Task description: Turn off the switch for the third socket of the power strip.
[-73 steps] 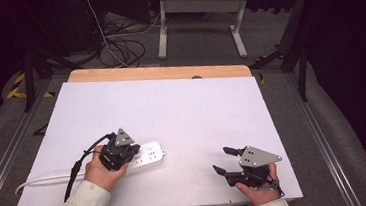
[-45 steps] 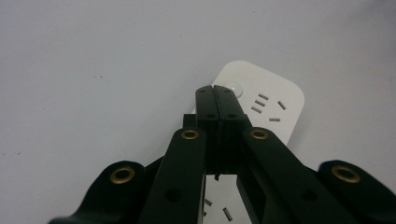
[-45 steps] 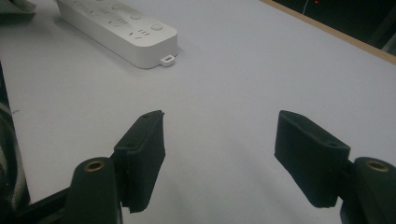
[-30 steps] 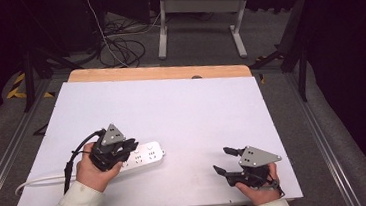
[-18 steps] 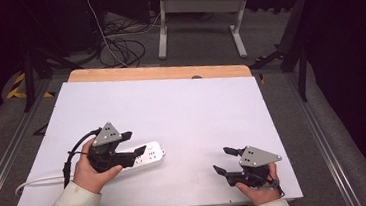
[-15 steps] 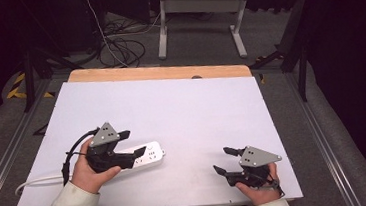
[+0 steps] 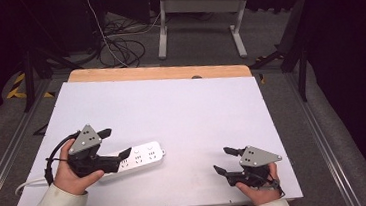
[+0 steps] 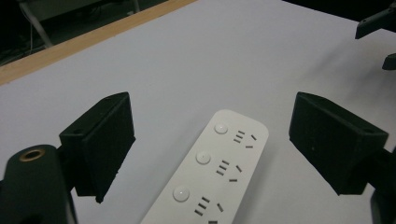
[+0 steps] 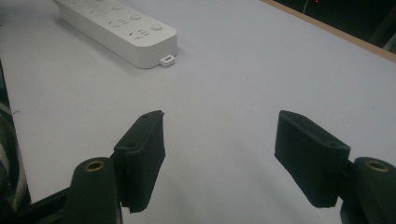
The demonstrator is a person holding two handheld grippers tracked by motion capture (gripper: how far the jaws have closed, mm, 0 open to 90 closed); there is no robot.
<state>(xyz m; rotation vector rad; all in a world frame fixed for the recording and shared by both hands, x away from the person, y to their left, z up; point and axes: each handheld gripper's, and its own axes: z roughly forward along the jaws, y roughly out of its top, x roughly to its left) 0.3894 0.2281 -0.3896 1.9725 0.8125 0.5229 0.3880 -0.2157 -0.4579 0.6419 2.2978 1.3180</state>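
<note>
L gripper sits at the near-left of the white table, jaws spread wide and only just opened up. Nothing clamped. The white power strip lies flat on the tabletop right under/ahead of those jaws, not touched by either pad. In the left gripper view the strip runs up betw. the two black jaws, round buttons and socket slots facing up, clear gap on both sides. Its white cord trails off toward the left edge, behind the person's left hand.

R gripper rests at the near-right corner, well apart from the strip, jaws also wide, nothing betw. them. Right gripper view: bare table betw. the jaws, strip's end far off at upper left w/ a small tab on its corner.
</note>
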